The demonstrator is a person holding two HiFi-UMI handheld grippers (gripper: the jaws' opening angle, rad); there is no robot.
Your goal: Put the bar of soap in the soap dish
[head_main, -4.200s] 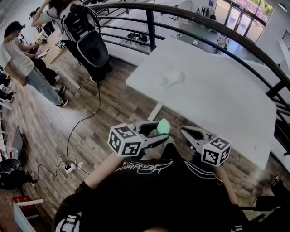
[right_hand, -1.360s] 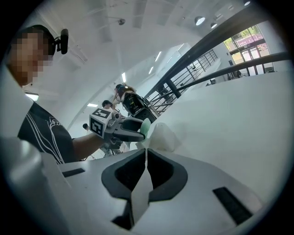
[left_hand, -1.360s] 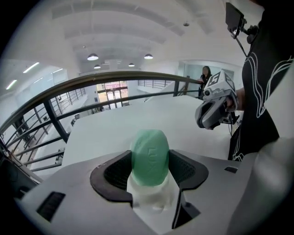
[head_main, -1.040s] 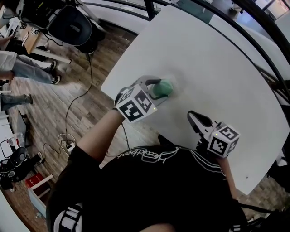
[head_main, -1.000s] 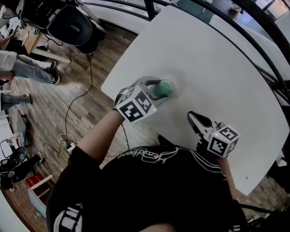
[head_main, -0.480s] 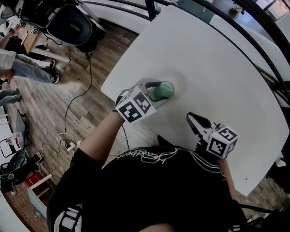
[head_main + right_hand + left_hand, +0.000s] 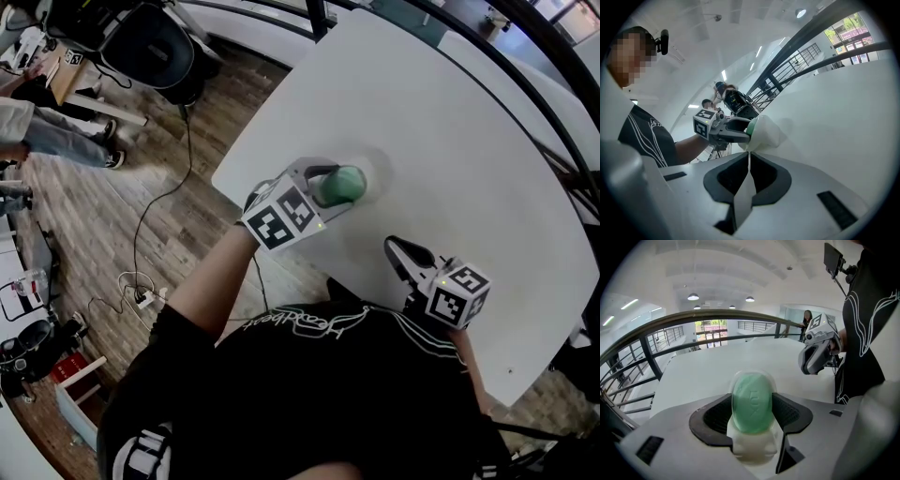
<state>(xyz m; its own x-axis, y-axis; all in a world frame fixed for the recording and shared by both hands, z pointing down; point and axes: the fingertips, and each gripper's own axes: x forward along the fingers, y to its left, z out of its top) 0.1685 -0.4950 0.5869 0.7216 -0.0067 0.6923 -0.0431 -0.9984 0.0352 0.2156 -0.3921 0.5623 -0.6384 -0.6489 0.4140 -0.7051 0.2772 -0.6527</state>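
Left gripper (image 7: 328, 190): closed on the soap (image 7: 339, 185), a pad on each long side, jaws held wide by it.
Soap: green oval; in the left gripper view its long axis runs 12 to 6, along the jaws, far end tipped up.
Dish (image 7: 376, 174): pale and shallow on the table (image 7: 450, 131); its rim shows round the soap's 12 o'clock end and its body at the 6 o'clock end, so the soap looks seated or just above it. I cannot tell whether they touch.
Right gripper (image 7: 397, 253): jaws together, empty, at 5 o'clock from the dish, well apart.
Nearer hand: the left.
Coming move: probably part the jaws and back off toward 7 o'clock.
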